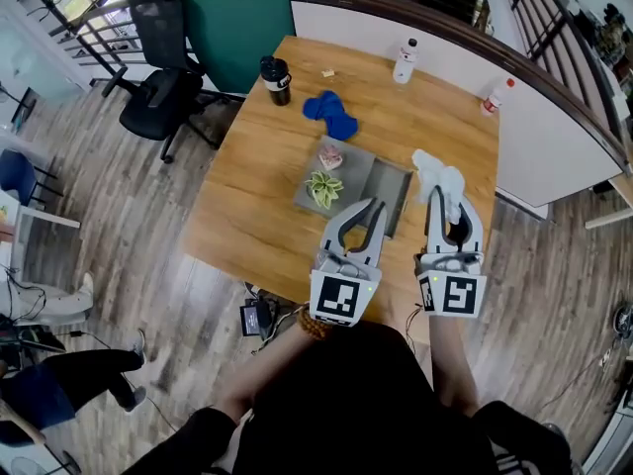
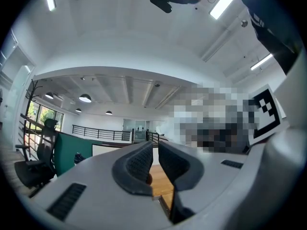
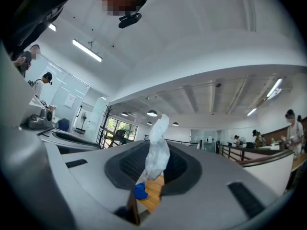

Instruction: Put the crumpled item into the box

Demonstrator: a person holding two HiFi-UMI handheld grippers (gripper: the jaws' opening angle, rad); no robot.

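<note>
The right hand-held gripper (image 1: pixel 447 206) hangs raised above the wooden counter (image 1: pixel 247 186), likely so its load clears the box wall before lowering; its jaws stand narrow, pinching a crumpled white paper-like wad (image 3: pixel 157 152) that sticks up past the pads; the wad sits just right of the shallow grey open box (image 1: pixel 388 194), not yet inside; the left hand-held gripper (image 1: pixel 374 206) hovers over the box's near edge, jaws almost together with nothing between them, seemingly idle; the box's left half holds a green leafy piece (image 1: pixel 322 188); farther off lies a rumpled blue cloth (image 1: pixel 331 115).
</note>
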